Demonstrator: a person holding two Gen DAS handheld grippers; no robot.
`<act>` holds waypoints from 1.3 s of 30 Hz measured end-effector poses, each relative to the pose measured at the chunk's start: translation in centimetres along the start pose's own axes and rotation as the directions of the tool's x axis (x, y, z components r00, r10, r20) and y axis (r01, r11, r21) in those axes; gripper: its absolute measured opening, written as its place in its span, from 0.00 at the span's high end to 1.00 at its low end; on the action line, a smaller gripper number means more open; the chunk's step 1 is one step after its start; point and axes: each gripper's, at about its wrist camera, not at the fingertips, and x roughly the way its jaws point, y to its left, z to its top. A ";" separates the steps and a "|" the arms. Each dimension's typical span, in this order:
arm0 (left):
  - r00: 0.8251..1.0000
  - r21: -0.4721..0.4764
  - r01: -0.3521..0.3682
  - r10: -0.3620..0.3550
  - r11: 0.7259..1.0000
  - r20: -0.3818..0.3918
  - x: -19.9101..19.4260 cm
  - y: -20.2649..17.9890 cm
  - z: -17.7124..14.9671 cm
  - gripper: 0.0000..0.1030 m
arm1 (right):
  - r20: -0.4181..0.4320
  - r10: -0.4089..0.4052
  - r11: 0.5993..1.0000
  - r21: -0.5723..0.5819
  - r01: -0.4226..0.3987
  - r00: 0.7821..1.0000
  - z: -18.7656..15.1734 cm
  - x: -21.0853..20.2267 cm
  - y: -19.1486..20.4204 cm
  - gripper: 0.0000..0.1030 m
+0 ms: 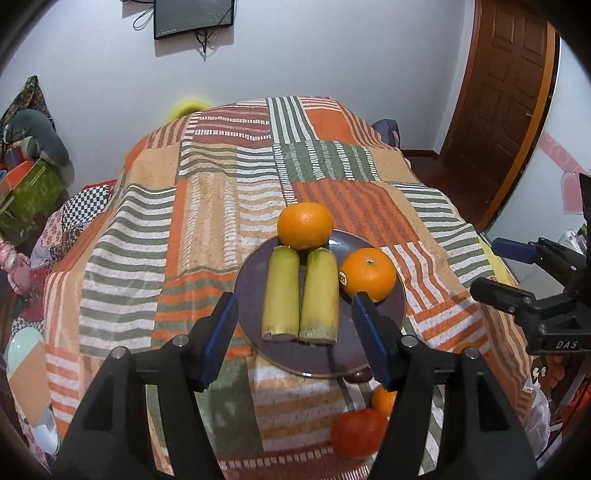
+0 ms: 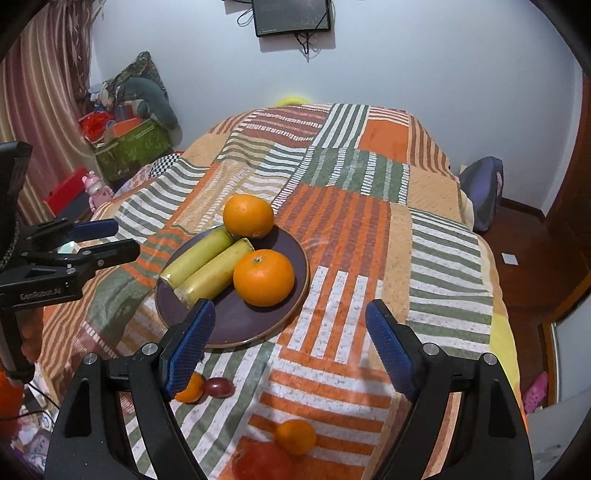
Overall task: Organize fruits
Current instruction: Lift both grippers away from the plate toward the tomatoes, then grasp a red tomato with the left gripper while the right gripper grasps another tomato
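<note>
Both jaws stand apart, empty. Far round orange (image 1: 305, 225) overhangs the dark plate's (image 1: 397, 308) far rim (may roll off if nudged).

I'm in a lived-in home room: a patchwork striped orange-and-green cloth (image 2: 351, 236) covers the table, a dark flat screen (image 2: 291, 16) hangs on the white wall, a brown panelled wooden door (image 1: 506, 92) stands right, and toys fill a green box (image 2: 133, 147).

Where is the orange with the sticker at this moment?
The orange with the sticker lies on the right part of the dark plate in the left wrist view, beside the right one of the two yellow-green stalks.
</note>
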 end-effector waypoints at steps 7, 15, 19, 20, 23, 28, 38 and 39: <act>0.999 -0.022 0.030 -0.030 0.999 -0.016 -1.2 -0.5 -1.7 0.35 | 0.012 -0.009 1.000 0.020 0.009 1.000 -1.2 -0.9 0.2 0.21; 0.993 -0.023 0.069 -0.071 0.997 -0.094 -1.4 -1.7 -5.6 0.34 | -0.041 -0.022 0.998 0.061 0.024 0.999 -4.8 -2.0 0.3 0.21; 0.987 -0.019 0.085 -0.086 0.996 -0.134 -1.2 -2.4 -7.3 0.34 | -0.074 -0.017 0.996 0.084 0.023 0.997 -6.9 -2.3 0.5 0.21; 0.986 -0.019 0.089 -0.090 0.996 -0.143 -1.2 -2.6 -7.7 0.34 | -0.082 -0.016 0.996 0.087 0.023 0.996 -7.4 -2.3 0.6 0.21; 0.980 -0.025 0.102 -0.105 0.994 -0.168 -0.8 -3.1 -8.7 0.34 | -0.112 -0.022 0.995 0.097 0.033 0.994 -8.8 -2.1 0.9 0.21; 0.975 -0.018 0.109 -0.110 0.994 -0.195 0.0 -3.8 -9.7 0.34 | -0.144 -0.015 0.994 0.108 0.031 0.990 -10.5 -1.7 1.3 0.21; 0.972 -0.006 0.102 -0.101 0.995 -0.214 1.9 -4.5 -10.3 0.36 | -0.182 0.030 0.992 0.128 -0.007 0.983 -11.2 -0.7 1.2 0.43; 0.972 -0.005 0.104 -0.102 0.995 -0.213 1.9 -4.5 -10.2 0.39 | -0.183 0.031 0.992 0.128 -0.008 0.983 -11.3 -0.7 1.2 0.46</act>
